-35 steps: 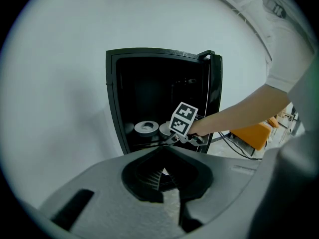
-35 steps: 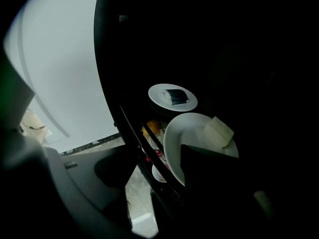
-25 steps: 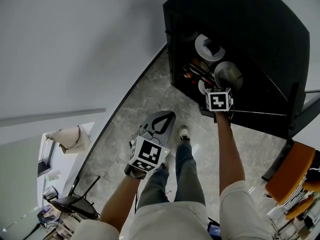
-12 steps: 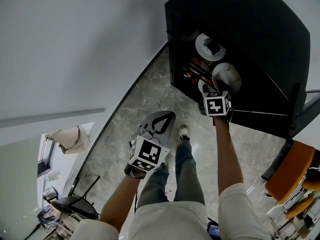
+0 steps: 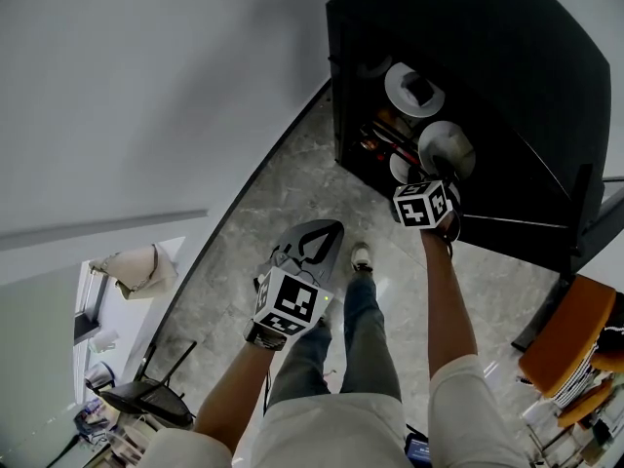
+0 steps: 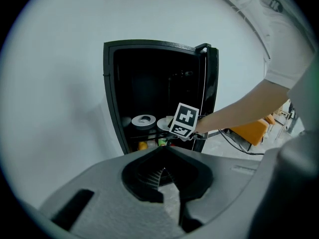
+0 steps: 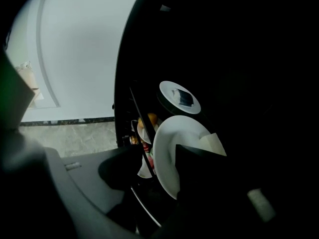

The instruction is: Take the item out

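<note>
While the left gripper point(image 6: 163, 169) hangs clenched, the right gripper point(image 7: 158, 157), closing yet spread, straddles a white plate point(image 7: 168, 133) past a rail point(image 7: 140, 128)

White plate point(image 7: 172, 148), black cabinet point(image 5: 507, 86)

— What sort of place am I in?
— You're indoors, in an office or showroom by the look: plain white wall point(image 5: 146, 86), polished grey stone floor point(image 5: 283, 188). Ahead of your right gripper point(image 7: 158, 154) stands a black cabinet point(image 5: 517, 76) shelving plates point(image 5: 395, 88); to that gripper's right, an orange chair point(image 5: 570, 344).
</note>
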Tool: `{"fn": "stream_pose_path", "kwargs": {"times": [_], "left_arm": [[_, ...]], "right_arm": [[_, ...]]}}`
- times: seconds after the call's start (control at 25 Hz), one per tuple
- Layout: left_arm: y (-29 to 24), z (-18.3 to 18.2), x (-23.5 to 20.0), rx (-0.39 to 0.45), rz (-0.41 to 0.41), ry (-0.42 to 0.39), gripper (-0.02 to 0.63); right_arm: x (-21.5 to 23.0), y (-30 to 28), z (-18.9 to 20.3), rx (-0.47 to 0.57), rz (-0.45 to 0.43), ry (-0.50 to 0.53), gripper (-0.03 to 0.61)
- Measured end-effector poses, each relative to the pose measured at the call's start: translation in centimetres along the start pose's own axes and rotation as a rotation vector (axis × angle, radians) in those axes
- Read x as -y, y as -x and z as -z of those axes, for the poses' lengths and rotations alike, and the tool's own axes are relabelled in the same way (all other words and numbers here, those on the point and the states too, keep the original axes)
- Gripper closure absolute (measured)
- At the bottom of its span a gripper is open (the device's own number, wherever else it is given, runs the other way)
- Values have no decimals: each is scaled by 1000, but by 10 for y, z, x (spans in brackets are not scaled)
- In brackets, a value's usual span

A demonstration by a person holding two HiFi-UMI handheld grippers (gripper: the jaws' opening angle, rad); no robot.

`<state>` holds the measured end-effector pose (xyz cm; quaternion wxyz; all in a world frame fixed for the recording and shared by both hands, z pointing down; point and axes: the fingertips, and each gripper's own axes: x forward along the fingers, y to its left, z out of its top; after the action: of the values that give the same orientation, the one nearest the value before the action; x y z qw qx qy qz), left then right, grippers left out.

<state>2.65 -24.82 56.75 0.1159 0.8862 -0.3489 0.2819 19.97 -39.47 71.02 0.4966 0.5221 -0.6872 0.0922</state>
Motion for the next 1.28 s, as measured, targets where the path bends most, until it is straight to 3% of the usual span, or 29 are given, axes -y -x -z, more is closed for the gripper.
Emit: {"fn": "stream_pose_path", "kwargs": {"times": [0.16,0.56,1.08,1.28], "left_arm": [[0,3,4,-4,7,2,609],[10,9,5,0,-17,22,609],[22,18,5,-7,-42,31,609],[23,19,5,-8,-42,31,609]], "right_arm": [[5,1,-2,22,61,27,433],[2,6,-3,34,63,35,474],[-15,13,-7,51,29,31,474],[-17,11,-5,41,31,44,430]]}}
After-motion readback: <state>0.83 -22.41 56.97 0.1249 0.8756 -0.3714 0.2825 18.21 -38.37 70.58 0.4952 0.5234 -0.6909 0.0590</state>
